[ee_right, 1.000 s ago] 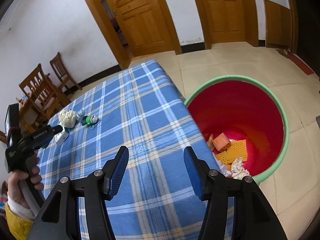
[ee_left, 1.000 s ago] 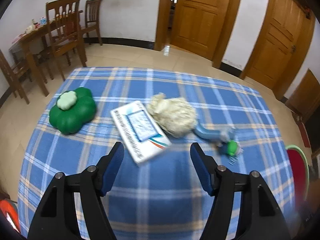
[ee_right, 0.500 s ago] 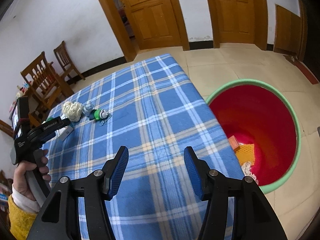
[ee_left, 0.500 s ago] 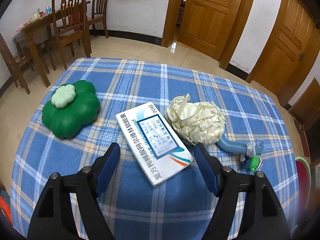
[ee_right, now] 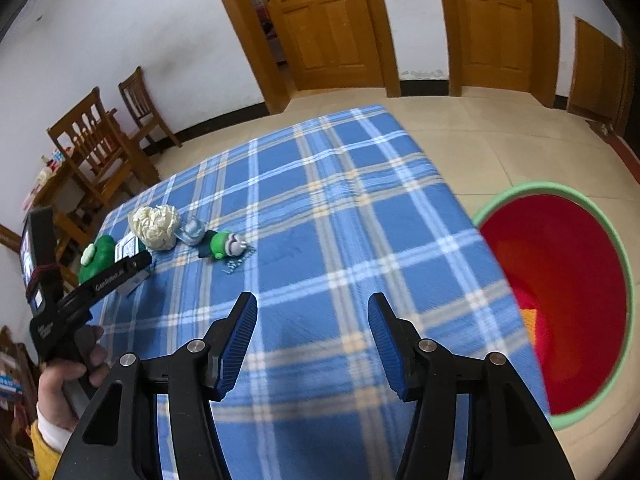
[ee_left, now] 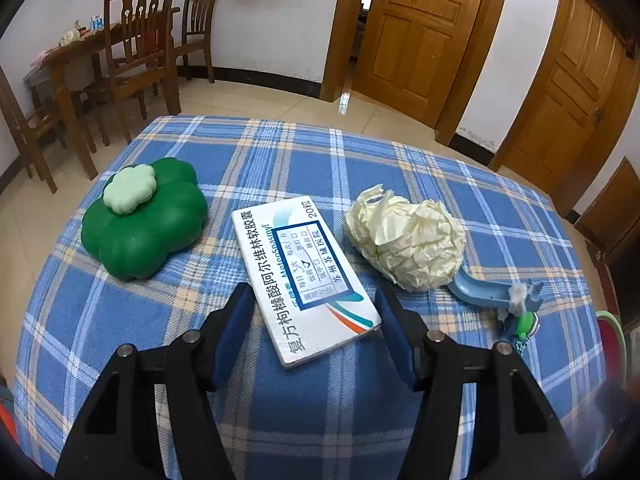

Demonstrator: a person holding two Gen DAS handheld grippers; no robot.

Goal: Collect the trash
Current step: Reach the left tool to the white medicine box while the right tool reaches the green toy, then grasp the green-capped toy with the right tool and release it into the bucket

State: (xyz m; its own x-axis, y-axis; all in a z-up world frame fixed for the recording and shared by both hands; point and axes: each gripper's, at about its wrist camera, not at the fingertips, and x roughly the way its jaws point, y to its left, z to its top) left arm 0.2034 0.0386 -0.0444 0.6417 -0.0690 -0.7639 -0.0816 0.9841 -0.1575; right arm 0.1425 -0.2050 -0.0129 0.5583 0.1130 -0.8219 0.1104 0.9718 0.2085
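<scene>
In the left wrist view, you are holding your left gripper (ee_left: 314,322) low over the table (ee_left: 120,320) with its blue checked cloth, its jaws standing apart and having just been closing in, with the near end of the white medicine box (ee_left: 305,276) lying between the two pads, not pressed by either. A crumpled ball of pale paper (ee_left: 406,236) is sitting just right of the box, a blue plastic piece (ee_left: 480,292) and a small green toy (ee_left: 526,326) are lying beyond it, and a green flower-shaped object (ee_left: 144,220) is resting to the left. In the right wrist view, you are keeping your right gripper (ee_right: 312,344) over a bare part of the cloth, jaws apart with nothing between them. The red bin (ee_right: 568,304) with a green rim is standing on the floor just beside the table's right edge, with an orange scrap showing inside it. At the far left, your left hand (ee_right: 72,376) is gripping the other tool's handle above the box.
</scene>
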